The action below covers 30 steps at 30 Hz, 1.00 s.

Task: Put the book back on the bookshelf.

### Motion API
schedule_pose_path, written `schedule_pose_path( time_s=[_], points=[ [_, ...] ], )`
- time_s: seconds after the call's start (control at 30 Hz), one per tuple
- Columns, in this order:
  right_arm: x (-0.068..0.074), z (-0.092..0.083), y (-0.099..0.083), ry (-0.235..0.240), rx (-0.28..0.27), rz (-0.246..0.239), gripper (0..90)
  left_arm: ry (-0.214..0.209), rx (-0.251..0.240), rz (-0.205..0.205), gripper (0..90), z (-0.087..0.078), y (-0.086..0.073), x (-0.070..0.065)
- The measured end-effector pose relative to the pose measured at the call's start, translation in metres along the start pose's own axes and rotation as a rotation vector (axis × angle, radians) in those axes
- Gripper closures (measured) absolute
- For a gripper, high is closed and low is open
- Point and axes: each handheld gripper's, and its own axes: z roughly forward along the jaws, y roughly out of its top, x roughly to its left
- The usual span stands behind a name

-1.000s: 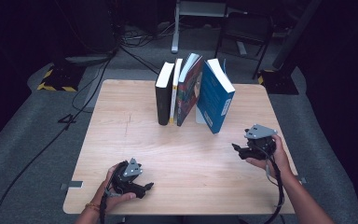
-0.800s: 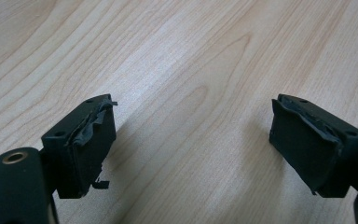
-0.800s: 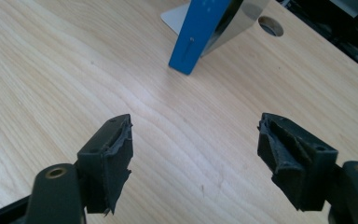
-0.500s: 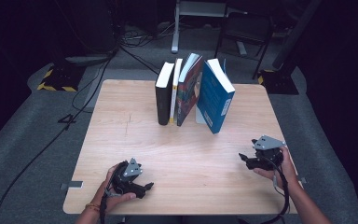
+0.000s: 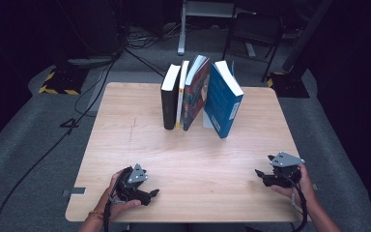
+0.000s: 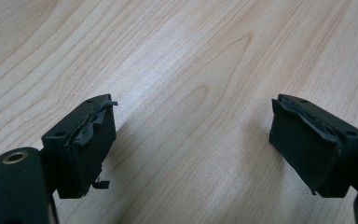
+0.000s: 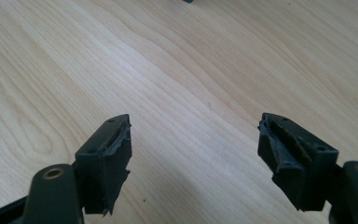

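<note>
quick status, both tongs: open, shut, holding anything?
Left tongs: open, holding nothing, above bare table.
Right tongs: open, holding nothing.

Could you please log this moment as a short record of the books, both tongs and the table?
books: four stand upright in a row at the far middle of the table: black book, thin white-and-yellow book, colourful book leaning left, blue book leaning right
left tongs: open, nothing between the jaws, low over the near left of the table
right tongs: open, nothing between the jaws, near the right edge
contact: neither tongs touches a book
table: light wood
</note>
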Motion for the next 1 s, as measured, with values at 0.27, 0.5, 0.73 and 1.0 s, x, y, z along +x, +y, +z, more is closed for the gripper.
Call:
schedule_pose_path(
  time_s=[0.27,0.5,0.73,1.0],
  points=[
    [-0.004,-0.005,-0.016,0.004,-0.003,0.029,27.1,0.000,0.000,0.000,14.4,0.000,0.000,0.000],
    [-0.008,-0.011,-0.034,0.014,-0.010,0.062,27.0,0.002,-0.002,-0.001,14.4,0.000,0.000,0.000],
    [-0.013,-0.018,-0.054,0.025,-0.020,0.125,27.0,0.006,-0.002,-0.004,14.4,0.000,0.000,-0.001],
    [-0.021,-0.025,-0.074,0.027,-0.038,0.204,26.9,0.011,-0.002,-0.007,14.4,0.000,0.000,-0.001]
  ],
)
